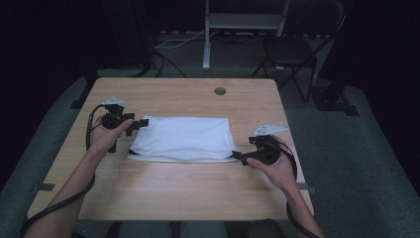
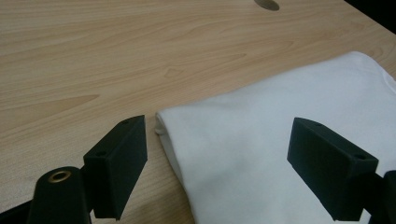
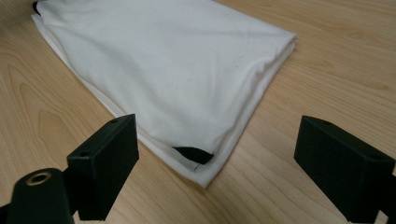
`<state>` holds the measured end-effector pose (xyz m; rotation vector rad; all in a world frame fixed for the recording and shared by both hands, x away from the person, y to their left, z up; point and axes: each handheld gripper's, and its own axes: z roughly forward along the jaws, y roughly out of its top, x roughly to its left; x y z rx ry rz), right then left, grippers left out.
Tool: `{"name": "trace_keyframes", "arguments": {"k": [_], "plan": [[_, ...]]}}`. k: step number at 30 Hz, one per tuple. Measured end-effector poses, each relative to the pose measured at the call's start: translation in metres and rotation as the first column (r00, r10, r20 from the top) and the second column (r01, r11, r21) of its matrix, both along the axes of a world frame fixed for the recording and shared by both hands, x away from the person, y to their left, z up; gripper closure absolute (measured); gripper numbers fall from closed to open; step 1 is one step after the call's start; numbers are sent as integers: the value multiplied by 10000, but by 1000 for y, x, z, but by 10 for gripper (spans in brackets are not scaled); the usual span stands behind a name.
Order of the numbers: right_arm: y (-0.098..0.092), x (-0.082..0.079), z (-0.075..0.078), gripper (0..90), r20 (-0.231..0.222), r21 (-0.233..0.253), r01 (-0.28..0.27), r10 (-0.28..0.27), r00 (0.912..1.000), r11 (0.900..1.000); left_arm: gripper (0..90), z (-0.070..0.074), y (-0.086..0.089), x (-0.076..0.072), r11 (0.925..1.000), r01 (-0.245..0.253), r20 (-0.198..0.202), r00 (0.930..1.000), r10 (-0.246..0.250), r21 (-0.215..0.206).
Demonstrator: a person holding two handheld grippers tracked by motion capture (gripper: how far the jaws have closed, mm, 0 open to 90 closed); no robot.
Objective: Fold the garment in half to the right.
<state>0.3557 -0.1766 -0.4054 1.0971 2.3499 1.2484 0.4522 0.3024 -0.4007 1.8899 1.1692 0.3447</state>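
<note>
With the folded white cloth (image 1: 182,138) lying mid-table (image 1: 198,193), the released left hand-held gripper (image 1: 141,123) and right hand-held gripper (image 1: 238,156) are positioned at its opposite corners, apparently awaiting closure.

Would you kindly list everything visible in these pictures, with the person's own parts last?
folded cloth: one, white with small black trim at its near corners, middle of the table
table: one, light wood, with a round dark hole near its far edge
folding chair: one, dark, on the floor beyond the table
metal stand: one, pale grey, beyond the table
left gripper: one, black, open at the cloth's far left corner
right gripper: one, black, open at the cloth's near right corner
</note>
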Motion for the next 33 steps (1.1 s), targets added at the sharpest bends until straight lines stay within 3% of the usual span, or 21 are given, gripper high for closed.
{"name": "trace_keyframes", "arguments": {"k": [6,16,18,22,27,33], "plan": [[-1,-1,2,133,54,7,-18,18,10000,10000,195,-5,-5,15,9998,-169,-269,9995,167,-70],[-2,0,5,134,86,2,-91,91,9999,10000,201,-13,-11,39,9982,-451,-777,9958,481,400],[-2,0,5,134,101,-34,-115,115,9999,9999,313,-15,-11,42,9981,-445,-833,9954,480,425],[-2,0,7,134,93,-28,-132,132,9999,9999,341,-21,-9,49,9971,-724,-1175,9902,749,248],[-2,1,6,134,63,-48,-144,145,9999,9999,438,-28,-12,51,9981,-597,-1459,9874,617,179],[1,2,6,134,18,-70,-196,196,9998,9998,559,-30,-14,49,9984,-510,-1370,9891,538,237]]}}
